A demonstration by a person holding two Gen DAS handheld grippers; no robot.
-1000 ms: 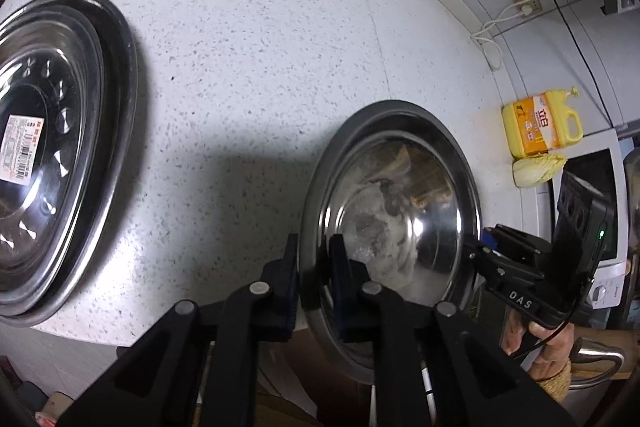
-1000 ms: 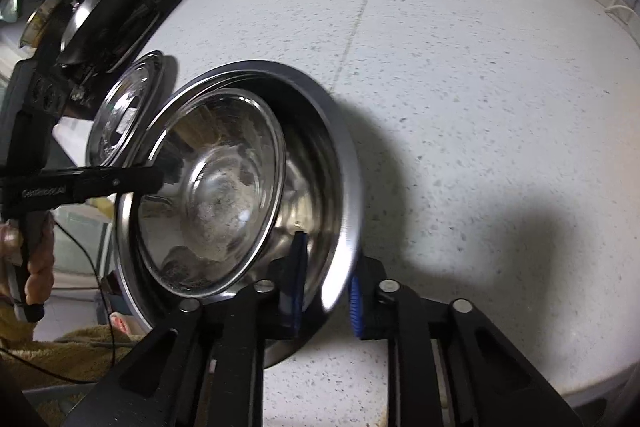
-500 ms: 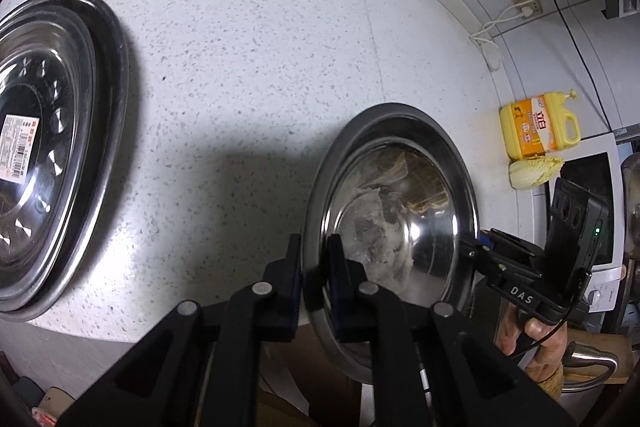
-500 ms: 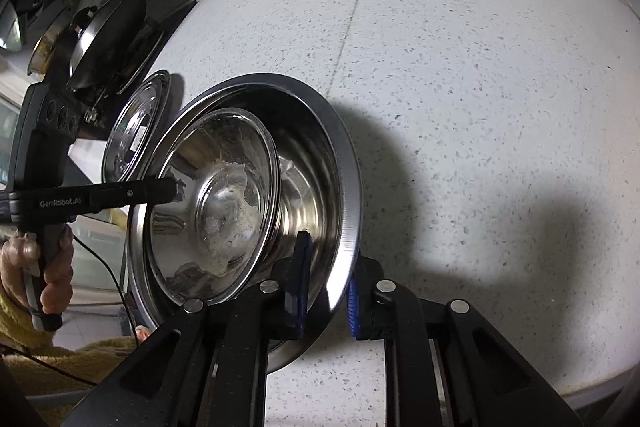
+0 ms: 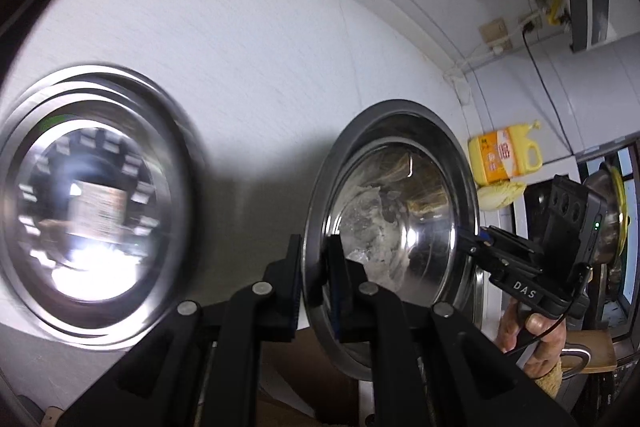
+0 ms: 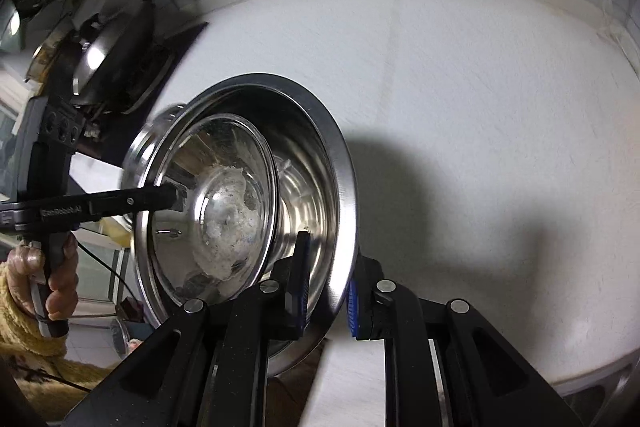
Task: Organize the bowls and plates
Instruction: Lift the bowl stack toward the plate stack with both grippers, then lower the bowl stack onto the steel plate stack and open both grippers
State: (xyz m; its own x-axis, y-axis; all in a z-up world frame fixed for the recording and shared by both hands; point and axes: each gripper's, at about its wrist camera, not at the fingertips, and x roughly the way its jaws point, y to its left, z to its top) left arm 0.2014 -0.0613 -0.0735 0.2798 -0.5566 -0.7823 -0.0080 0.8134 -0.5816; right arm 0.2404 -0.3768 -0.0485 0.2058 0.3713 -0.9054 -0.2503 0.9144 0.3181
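A steel bowl [image 5: 396,211] is held in the air between both grippers, over the counter's front edge. My left gripper [image 5: 314,279] is shut on its near rim. My right gripper [image 6: 328,287] is shut on the opposite rim of the same bowl [image 6: 320,163]; it also shows in the left wrist view [image 5: 476,243]. The bowl's shiny inner bottom [image 6: 224,207] reflects the room. A stack of steel plates [image 5: 92,211] with a label lies on the white counter [image 5: 260,47], left of the bowl; its rim [image 6: 136,151] shows behind the bowl in the right wrist view.
A yellow detergent bottle [image 5: 504,157] and a pale cloth [image 5: 500,195] sit at the counter's right end. A wok [image 6: 116,43] rests on the stove at the far left. Wall sockets [image 5: 494,31] and pipes are behind.
Both grippers have lifted and carried the bowl leftward, toward the plate stack, which now appears nearer the centre and blurred from motion. Both grips are unchanged.
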